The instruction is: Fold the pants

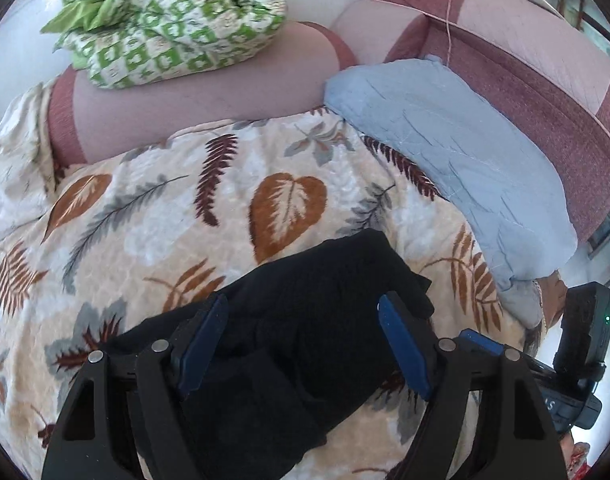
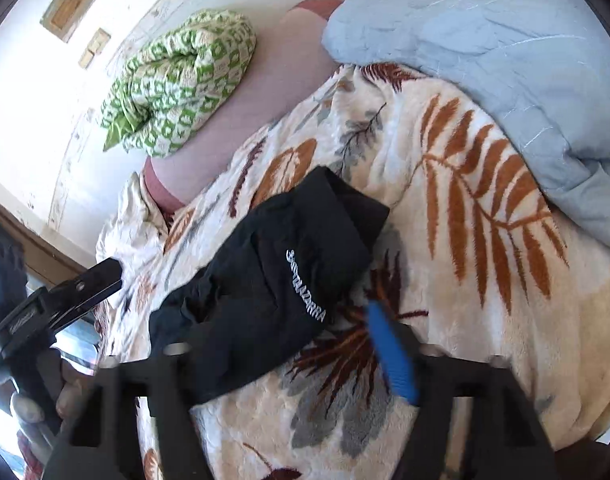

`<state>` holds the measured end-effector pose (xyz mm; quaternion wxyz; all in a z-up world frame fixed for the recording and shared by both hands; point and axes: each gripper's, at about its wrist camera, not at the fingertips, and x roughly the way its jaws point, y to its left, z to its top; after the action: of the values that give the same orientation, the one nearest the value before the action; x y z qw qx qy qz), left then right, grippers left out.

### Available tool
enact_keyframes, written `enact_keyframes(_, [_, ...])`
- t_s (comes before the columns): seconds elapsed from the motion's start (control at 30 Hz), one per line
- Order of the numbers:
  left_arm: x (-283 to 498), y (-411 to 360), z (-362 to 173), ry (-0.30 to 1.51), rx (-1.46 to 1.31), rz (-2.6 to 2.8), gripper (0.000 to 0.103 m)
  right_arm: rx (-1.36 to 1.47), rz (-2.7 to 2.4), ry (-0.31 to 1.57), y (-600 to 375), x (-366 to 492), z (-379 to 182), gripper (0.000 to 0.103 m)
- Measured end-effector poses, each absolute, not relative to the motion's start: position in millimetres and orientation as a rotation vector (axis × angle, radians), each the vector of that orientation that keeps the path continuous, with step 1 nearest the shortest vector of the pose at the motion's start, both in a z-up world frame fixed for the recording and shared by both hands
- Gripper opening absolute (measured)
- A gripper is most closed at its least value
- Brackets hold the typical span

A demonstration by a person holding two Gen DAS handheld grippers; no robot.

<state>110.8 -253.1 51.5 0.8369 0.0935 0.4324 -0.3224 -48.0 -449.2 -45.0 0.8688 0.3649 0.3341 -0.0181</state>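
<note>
Left wrist view: the left gripper (image 1: 303,344) hovers with its blue fingers (image 1: 203,346) spread apart over the black pants (image 1: 305,308), which lie bunched on the leaf-print blanket (image 1: 145,216) beside a pale blue pillow (image 1: 457,168). Right wrist view: the right gripper (image 2: 281,364) stands wide apart too, one blurred blue finger (image 2: 393,356) just beside the pants (image 2: 281,264), white lettering (image 2: 305,286) facing up; a green checked quilt (image 2: 181,80) sits well apart.

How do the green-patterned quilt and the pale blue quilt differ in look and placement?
The green quilt is printed with a green-and-white check pattern; the blue quilt is plain. The green quilt is rolled into a compact bundle; the blue quilt lies spread long. The green quilt sits on the pink mattress cover; the blue quilt overlaps the leaf-print blanket. Both lie apart from the black pants.
</note>
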Motion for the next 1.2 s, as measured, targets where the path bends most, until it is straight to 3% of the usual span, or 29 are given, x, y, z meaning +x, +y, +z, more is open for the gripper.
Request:
enact_keyframes(0.93, [172.1, -374.7, -18.5, 1.005, 0.374, -0.765, 0.077, 0.674, -0.099, 0.820, -472.2, 14.9, -70.0, 0.078])
enact_keyframes(1.2, [189.6, -402.8, -45.1, 1.111, 0.394, -0.832, 0.077, 0.739, -0.056, 0.807, -475.1, 19.2, -82.2, 0.078])
